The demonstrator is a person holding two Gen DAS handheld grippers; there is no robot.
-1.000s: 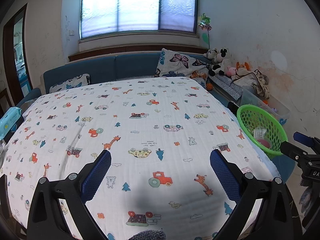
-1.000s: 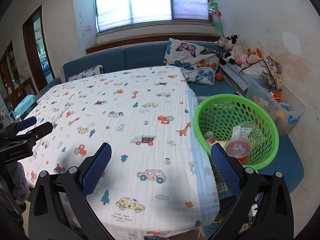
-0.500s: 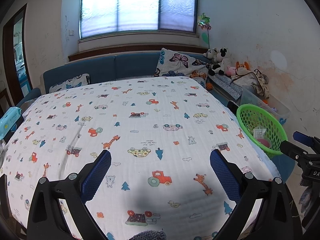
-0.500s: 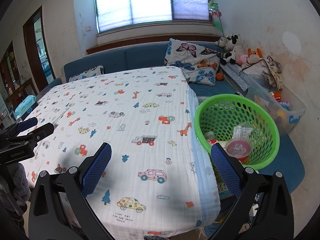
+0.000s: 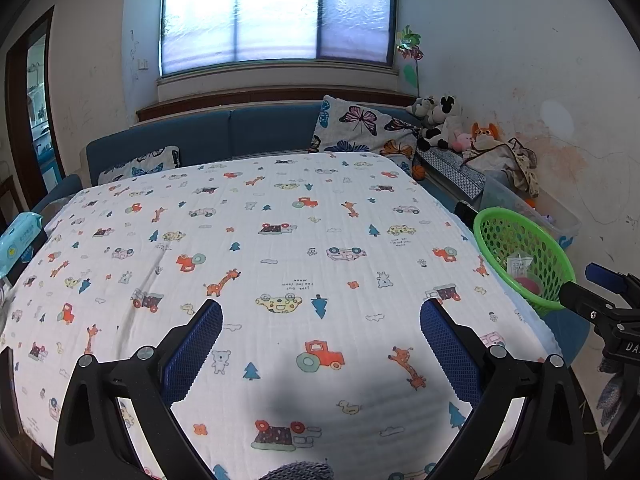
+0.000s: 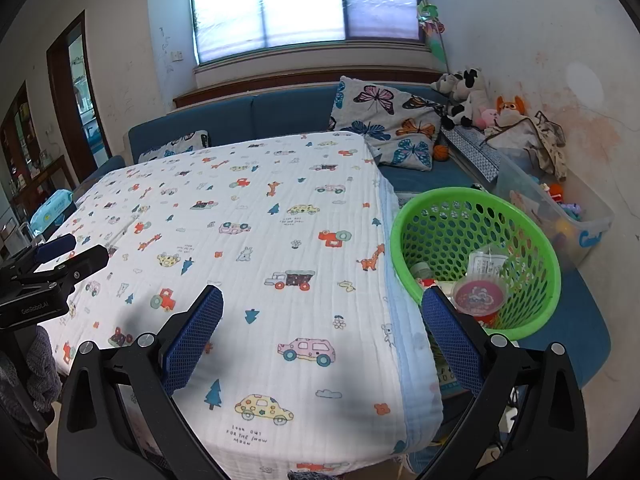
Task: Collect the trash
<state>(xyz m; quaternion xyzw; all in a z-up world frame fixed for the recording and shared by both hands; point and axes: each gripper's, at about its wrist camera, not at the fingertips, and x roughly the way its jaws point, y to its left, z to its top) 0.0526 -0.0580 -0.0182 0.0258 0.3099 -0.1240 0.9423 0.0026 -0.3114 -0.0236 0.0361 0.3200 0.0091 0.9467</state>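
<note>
left tool (image 5: pixel 320 344): spread wide, holds nothing | right tool (image 6: pixel 322 328): spread wide, holds nothing | trash (image 6: pixel 478 296): in green basket (image 6: pixel 408 216) beside desk (image 6: pixel 280 240) | tip: look all over the cloth for more trash before stopping

The table (image 5: pixel 280 240) is covered edge to edge by a white quilted cloth (image 6: pixel 280 220) printed with small cars, tractors, giraffes and blue trees; the cloth has a pale blue border that hangs over the right-hand edge. The cloth lies flat, with only faint creases. At the far left edge of the table a light blue pack of wipes (image 5: pixel 20 236) rests on something dark; whether it touches the cloth cannot be told. On the floor just beside the table's right edge stands a green perforated basket (image 6: pixel 532 248), which holds a round pink-lidded cup (image 6: pixel 478 296) and a clear wrapper (image 6: pixel 486 264).
</note>
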